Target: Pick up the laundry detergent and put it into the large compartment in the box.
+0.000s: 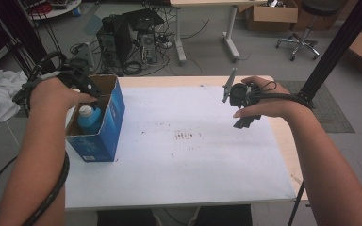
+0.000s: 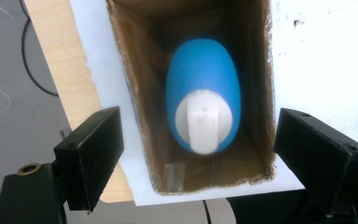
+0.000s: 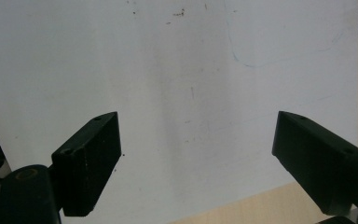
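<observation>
Standing upright inside the open cardboard box (image 1: 104,123) at the frame's left, the blue bottle (image 2: 202,91) looks rigid, smooth, possibly slippery; grip its white cap (image 2: 204,122). Left hand-held gripper (image 2: 198,149) hovers spread above; right hand-held gripper (image 3: 198,156) spread over bare tabletop (image 1: 193,155).

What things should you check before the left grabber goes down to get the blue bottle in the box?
1. Left gripper open wide: ok.
2. Blue bottle standing upright inside the cardboard box, white cap up: ok.
3. Jaws lined up over the bottle: ok, but both sit outside the box walls, so they need to narrow.
4. Right gripper open and holding nothing: ok.
5. Right gripper well away from the box: ok.
6. Cap screwed tight: cannot tell.
</observation>
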